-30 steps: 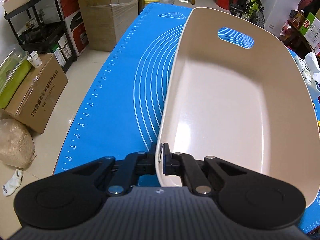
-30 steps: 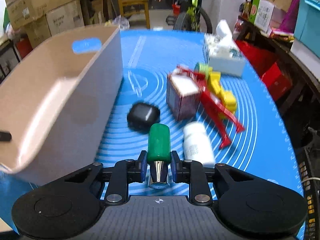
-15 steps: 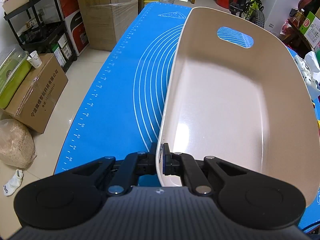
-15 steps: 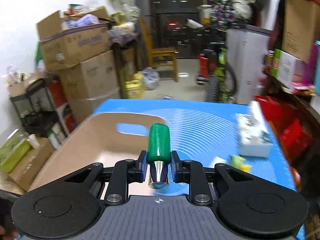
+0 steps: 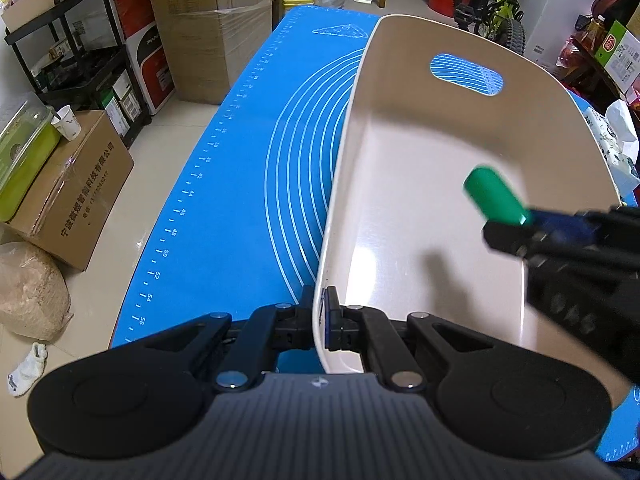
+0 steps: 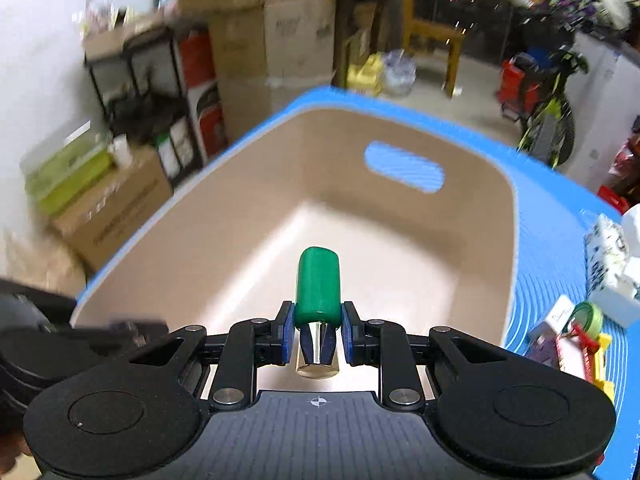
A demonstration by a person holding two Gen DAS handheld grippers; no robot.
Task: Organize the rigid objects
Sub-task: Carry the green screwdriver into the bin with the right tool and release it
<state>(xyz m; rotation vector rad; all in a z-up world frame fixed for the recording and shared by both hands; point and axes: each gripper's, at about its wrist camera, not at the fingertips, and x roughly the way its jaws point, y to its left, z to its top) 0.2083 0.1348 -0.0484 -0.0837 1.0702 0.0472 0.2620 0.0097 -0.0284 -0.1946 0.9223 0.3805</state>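
Fingers first: the left gripper [image 5: 320,320] is pinched tight on the near rim of the beige tub [image 5: 400,208], one pad outside the wall and one inside. The right gripper [image 6: 318,334] has its blue pads clamped on a little green-capped bottle [image 6: 317,284], with the shiny metal base poking out toward the camera and the smooth rounded cap pointing away. That bottle hangs over the tub's inside, closer to the right wall, not touching the floor of it.

Tub is glossy plastic with rounded corners, a thin pale rim and an oval handle cutout [image 6: 404,166] in the far wall. Nothing else in it, so loads of room under the bottle.

It sits on a blue silicone mat [image 5: 248,184] printed with white rings and a ruler scale along the left edge. Over on the right of the mat, well clear of the tub, there's a blurry clutter of small items [image 6: 576,328]. Cardboard boxes [image 5: 208,24] stacked beyond the far left.
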